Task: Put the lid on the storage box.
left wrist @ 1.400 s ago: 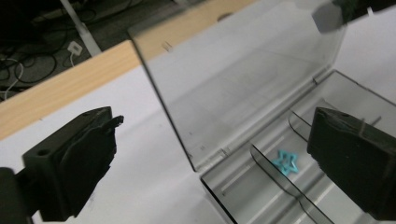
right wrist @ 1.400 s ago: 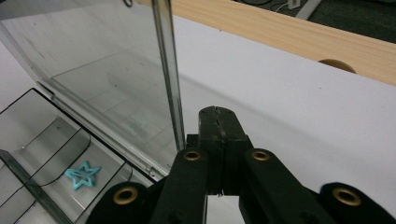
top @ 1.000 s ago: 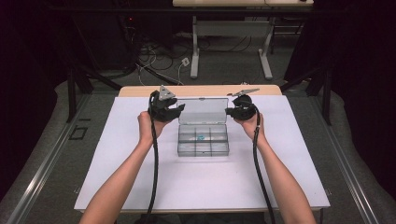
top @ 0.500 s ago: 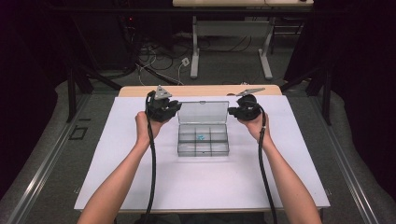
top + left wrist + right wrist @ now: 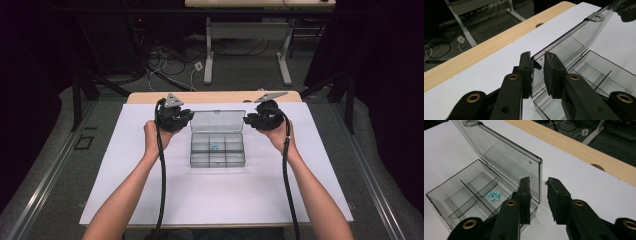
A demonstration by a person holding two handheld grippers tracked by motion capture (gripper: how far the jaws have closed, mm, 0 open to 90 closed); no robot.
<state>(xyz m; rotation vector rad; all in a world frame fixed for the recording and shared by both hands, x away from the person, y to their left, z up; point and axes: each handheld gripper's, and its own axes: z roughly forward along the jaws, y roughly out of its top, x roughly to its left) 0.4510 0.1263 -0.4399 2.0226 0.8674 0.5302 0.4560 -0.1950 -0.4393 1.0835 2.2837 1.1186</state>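
A clear plastic compartment box (image 5: pixel 217 159) sits mid-table with its lid (image 5: pixel 217 121) standing open at the far side. A small blue star (image 5: pixel 215 147) lies in a middle compartment, also seen as the star (image 5: pixel 494 195). My left gripper (image 5: pixel 187 118) is at the lid's left end. Its jaws have just been closing, and the left gripper (image 5: pixel 537 58) is now shut on the lid (image 5: pixel 574 37) corner. My right gripper (image 5: pixel 248 119) is at the lid's right end. Its jaws have just been opening, so the right gripper (image 5: pixel 538 180) straddles the lid (image 5: pixel 499 152) edge without pressing it.
The box rests on a white sheet (image 5: pixel 215 200) that covers most of the table. A bare wooden strip (image 5: pixel 215 96) with a round hole (image 5: pixel 597 166) runs along the far edge. Beyond it are desk legs and cables on the floor.
The right gripper has shifted slightly up at the lid's right end. The left hand has stayed at the lid's left end. The lid still stands open.
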